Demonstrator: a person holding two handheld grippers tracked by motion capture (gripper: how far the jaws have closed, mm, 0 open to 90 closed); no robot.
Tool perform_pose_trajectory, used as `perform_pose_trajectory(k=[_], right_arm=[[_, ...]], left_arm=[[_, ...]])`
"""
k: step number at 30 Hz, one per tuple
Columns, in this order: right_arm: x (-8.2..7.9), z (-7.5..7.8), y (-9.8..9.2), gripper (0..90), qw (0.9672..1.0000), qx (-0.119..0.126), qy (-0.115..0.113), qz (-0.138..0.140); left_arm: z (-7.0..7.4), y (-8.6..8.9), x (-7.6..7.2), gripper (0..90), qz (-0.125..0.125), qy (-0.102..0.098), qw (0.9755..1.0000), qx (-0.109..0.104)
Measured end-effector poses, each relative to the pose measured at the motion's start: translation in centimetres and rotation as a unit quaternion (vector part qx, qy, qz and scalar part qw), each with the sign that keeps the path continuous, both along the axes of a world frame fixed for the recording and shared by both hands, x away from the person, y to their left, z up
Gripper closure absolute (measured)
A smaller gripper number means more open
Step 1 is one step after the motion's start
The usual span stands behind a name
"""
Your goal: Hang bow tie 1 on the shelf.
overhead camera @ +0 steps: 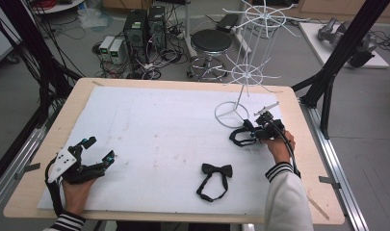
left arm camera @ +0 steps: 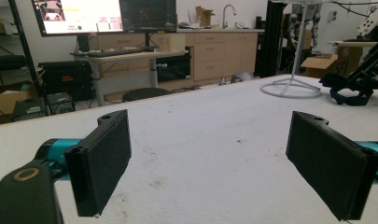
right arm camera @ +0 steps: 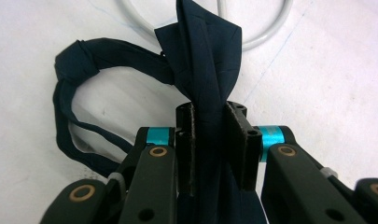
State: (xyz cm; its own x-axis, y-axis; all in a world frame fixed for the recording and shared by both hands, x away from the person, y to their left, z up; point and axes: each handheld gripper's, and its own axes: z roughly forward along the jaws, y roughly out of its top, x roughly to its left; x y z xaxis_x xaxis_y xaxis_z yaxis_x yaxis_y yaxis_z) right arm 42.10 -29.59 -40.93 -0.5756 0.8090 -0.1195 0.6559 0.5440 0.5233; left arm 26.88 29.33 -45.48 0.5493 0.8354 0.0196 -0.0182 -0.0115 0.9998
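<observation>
right gripper (right arm camera: 210, 116): jaws pinch the folded wing of a dark bow tie (right arm camera: 205, 60); tie at the table's far right, just beside the white rack base (overhead camera: 231, 114) | axis: wing runs straight out along the jaws toward the base; strap loops off to one side | left gripper (overhead camera: 100, 149): jaws spread, nothing between; near left edge | second bow tie (overhead camera: 215, 179): flat, near front

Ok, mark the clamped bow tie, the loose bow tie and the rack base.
clamped bow tie (right arm camera: 207, 60), right gripper view, folded wing
loose bow tie (overhead camera: 216, 170), high view, centre knot
rack base (overhead camera: 220, 109), high view, ring rim
</observation>
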Motion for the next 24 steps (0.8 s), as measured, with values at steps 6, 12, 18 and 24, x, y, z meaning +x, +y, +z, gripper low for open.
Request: perform_pose_trajectory(k=[6,12,18,24], right_arm=[[-0.5,0.5,-0.3,74.8,0.9998,0.019,-0.009,0.004],[-0.9,1.3,-0.8,74.8,0.9988,0.043,-0.025,0.002],[-1.6,2.3,-1.5,74.8,0.9966,0.071,-0.043,0.002],[-2.1,3.1,-1.8,74.7,0.9931,0.100,-0.060,0.007]], left_arm=[[0.0,0.0,0.0,14.4,0.000,-0.001,1.0000,0.001],[0.0,0.0,0.0,14.4,0.000,-0.001,1.0000,0.001],[0.0,0.0,0.0,14.4,0.001,-0.001,1.0000,0.003],[0.0,-0.1,0.0,14.4,0.001,-0.002,1.0000,0.003]])
